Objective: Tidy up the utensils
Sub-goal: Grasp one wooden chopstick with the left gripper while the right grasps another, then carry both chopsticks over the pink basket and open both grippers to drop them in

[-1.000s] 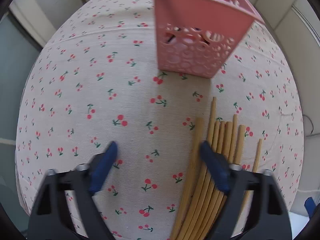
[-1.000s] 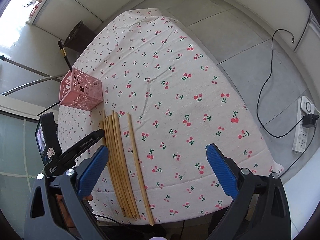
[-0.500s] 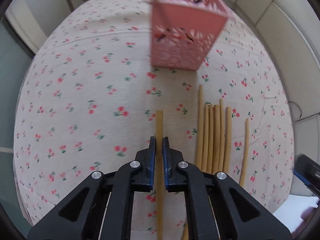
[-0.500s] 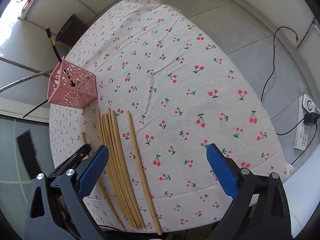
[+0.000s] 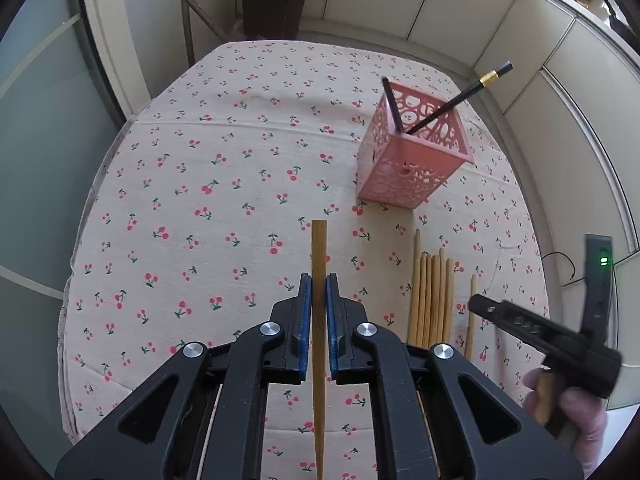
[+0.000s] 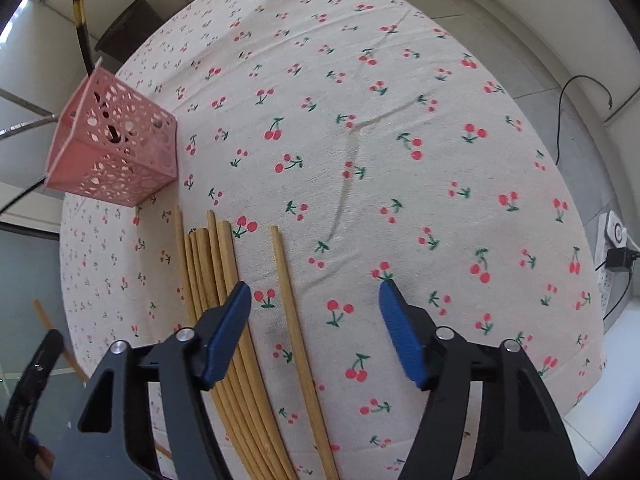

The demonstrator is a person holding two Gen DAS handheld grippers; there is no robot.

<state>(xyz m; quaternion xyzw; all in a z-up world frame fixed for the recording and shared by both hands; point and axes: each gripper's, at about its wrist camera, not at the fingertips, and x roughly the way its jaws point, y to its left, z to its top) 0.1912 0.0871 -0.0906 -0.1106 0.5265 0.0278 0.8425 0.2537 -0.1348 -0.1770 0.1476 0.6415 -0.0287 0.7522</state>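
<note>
A pink perforated holder (image 5: 414,168) stands upright on the cherry-print cloth, with two black chopsticks (image 5: 452,104) leaning out of it. Just in front of the holder, a bundle of bamboo chopsticks (image 6: 216,276) lies side by side, one single stick (image 6: 294,320) a little apart. Another bamboo chopstick (image 5: 319,256) is lifted off the cloth, pointing towards the holder.
</note>
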